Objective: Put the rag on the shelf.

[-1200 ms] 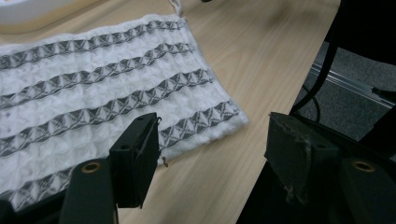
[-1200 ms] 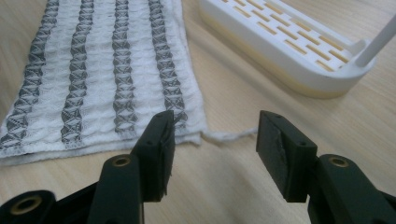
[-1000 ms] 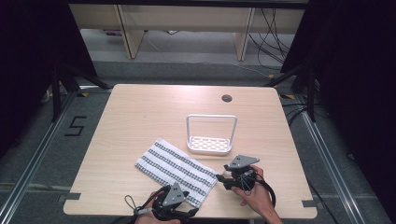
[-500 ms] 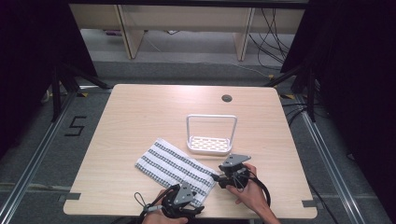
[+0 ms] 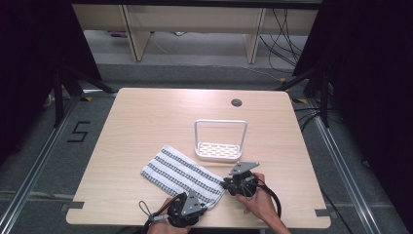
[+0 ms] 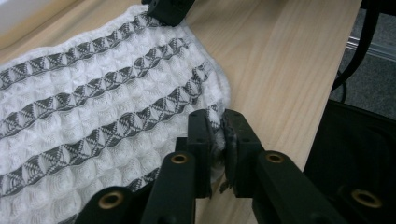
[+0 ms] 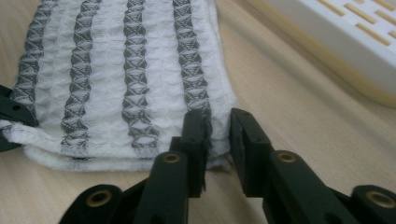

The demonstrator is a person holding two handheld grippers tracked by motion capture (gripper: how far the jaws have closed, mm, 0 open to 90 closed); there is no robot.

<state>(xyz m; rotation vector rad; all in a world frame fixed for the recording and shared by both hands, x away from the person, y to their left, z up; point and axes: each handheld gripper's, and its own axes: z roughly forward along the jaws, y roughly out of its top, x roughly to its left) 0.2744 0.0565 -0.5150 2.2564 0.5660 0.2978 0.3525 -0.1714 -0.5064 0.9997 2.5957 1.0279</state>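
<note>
A white towel (image 5: 178,171) with grey stripes lies folded and flat on the wooden table (image 5: 146,122), slanting toward the front edge. My left gripper (image 5: 206,205) is at the towel's near right corner. Its jaws (image 6: 218,145) have just been closing and now pinch the bunched corner of the towel (image 6: 107,121). My right gripper (image 5: 225,186) is at the far right corner. Its jaws (image 7: 217,136) have just been closing too, and the folded edge of the towel (image 7: 135,79) sits pressed between them.
A white rack (image 5: 219,146) with a slotted base and an upright handle stands just behind the towel, close to the right gripper; its base (image 7: 345,42) lies to the right of my jaws. The table's front edge (image 6: 322,107) is right beside the left gripper. A round cable hole (image 5: 236,103) is at the back.
Both grippers have edged in onto the towel's right end, the right one sliding a little left. The towel has stayed flat in place.
</note>
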